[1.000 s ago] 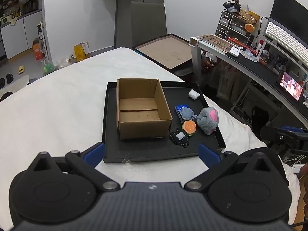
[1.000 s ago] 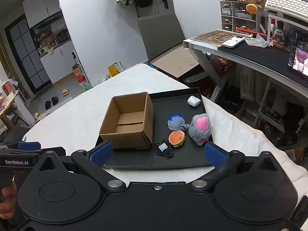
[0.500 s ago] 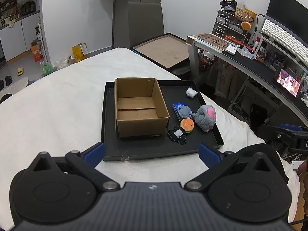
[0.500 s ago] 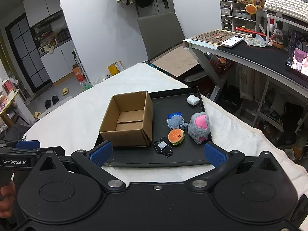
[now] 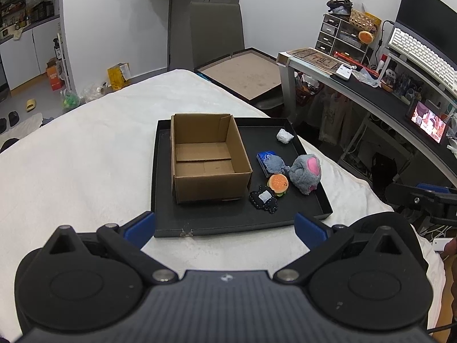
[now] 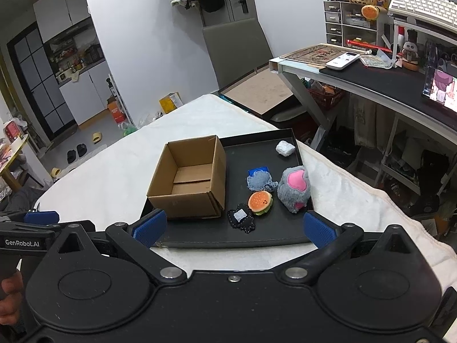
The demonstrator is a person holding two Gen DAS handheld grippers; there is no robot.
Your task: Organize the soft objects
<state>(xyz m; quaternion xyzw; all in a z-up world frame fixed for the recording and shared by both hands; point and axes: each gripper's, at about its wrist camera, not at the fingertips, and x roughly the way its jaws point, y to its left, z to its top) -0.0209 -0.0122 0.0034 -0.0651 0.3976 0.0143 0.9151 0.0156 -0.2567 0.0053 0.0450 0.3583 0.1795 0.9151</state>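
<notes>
An open, empty cardboard box (image 5: pixel 207 157) (image 6: pixel 190 183) stands on the left half of a black tray (image 5: pixel 285 214) (image 6: pixel 274 237). Right of it lie a grey and pink plush (image 5: pixel 306 173) (image 6: pixel 295 188), a burger plush (image 5: pixel 278 184) (image 6: pixel 260 202), a black stitched pouch (image 5: pixel 264 200) (image 6: pixel 242 217), a blue-grey fabric piece (image 5: pixel 272 163) (image 6: pixel 260 179) and a white wad (image 5: pixel 284 136) (image 6: pixel 285 148). My left gripper (image 5: pixel 224 227) and right gripper (image 6: pixel 232 228) are both open and empty, held before the tray's near edge.
The tray lies on a white cloth-covered table (image 5: pixel 71 171). A black desk (image 6: pixel 385 83) with clutter stands to the right, beyond the table edge. A grey chair (image 5: pixel 217 34) is behind. The other gripper shows at the far right of the left wrist view (image 5: pixel 422 197).
Both grippers have drifted slightly back and up; the tray and its objects sit a little farther off. Nothing on the tray has moved.
</notes>
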